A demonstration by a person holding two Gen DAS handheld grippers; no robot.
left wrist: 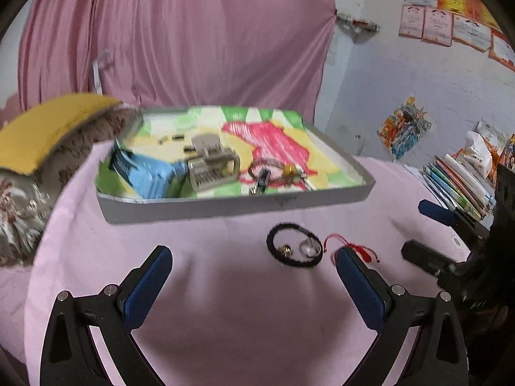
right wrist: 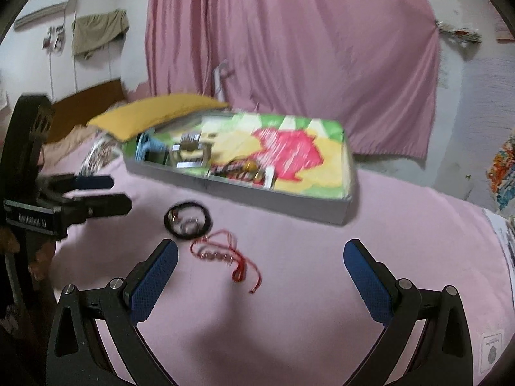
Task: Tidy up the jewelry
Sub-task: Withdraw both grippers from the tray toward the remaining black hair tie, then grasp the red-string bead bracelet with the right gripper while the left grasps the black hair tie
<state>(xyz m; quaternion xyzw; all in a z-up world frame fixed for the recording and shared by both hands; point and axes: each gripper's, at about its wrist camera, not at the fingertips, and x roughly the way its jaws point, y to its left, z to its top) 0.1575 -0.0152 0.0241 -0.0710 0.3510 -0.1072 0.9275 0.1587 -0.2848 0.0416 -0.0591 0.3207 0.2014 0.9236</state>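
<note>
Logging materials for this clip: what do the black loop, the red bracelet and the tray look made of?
Black loop: seemingly braided cord or elastic, matte, rough-edged outline. Red bracelet: thin string, limp and curling with loose ends, threaded with small shiny beads, possibly metal. Tray: likely cardboard, with flat grey matte walls and a crayon-coloured paper lining. Blur leaves all three uncertain.

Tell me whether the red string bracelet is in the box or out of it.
Out. The red string bracelet lies on the pink cloth, in front of the box, beside the black bracelet.
</note>
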